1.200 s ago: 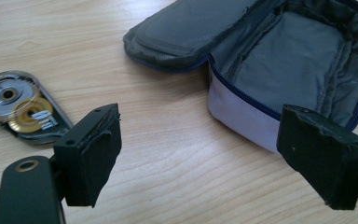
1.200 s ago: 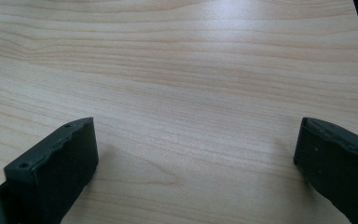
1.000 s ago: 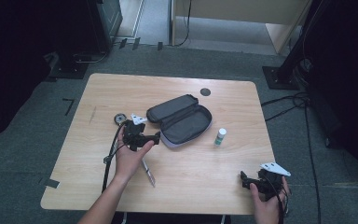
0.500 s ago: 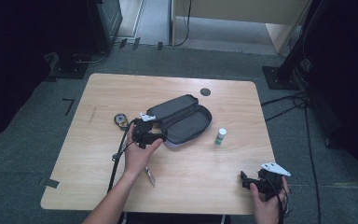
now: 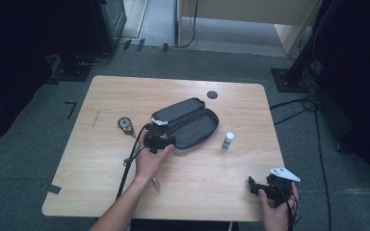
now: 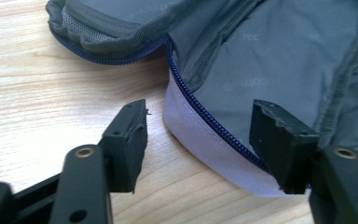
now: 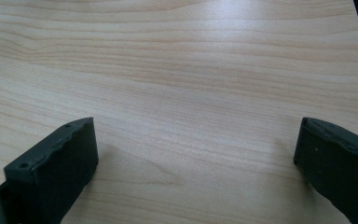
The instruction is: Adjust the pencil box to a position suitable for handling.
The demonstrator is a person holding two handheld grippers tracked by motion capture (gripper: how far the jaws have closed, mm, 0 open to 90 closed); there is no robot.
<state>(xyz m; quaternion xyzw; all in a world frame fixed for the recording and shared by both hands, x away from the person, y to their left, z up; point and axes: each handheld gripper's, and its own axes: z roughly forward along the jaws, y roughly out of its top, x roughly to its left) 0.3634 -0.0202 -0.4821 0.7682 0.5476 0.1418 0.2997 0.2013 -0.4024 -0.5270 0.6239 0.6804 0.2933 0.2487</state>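
An open grey zip pouch [image 5: 192, 126] lies in the middle of the table, lid folded back. My left gripper [image 5: 169, 143] is at its near-left corner. In the left gripper view the gripper [image 6: 200, 109] straddles the pouch's lavender wall with the blue zipper [image 6: 200, 140]: one jaw is outside over the wood, the other inside over the grey lining [image 6: 279, 60]. The jaws have just been closing, the rim is between them, and the pads do not press on it. My right gripper [image 5: 254, 186] rests at the table's near right corner, open [image 7: 199, 128] over bare wood.
A small white bottle with a green cap [image 5: 228, 140] stands right of the pouch. A small round dark object [image 5: 124, 124] lies left of it. A thin pen-like stick [image 5: 155, 184] lies by the left forearm. A black disc [image 5: 212, 95] marks the far side of the table [image 5: 101, 96].
The left hand has moved right and away from me to the pouch's corner, uncovering the small round object. The right hand has stayed in place.
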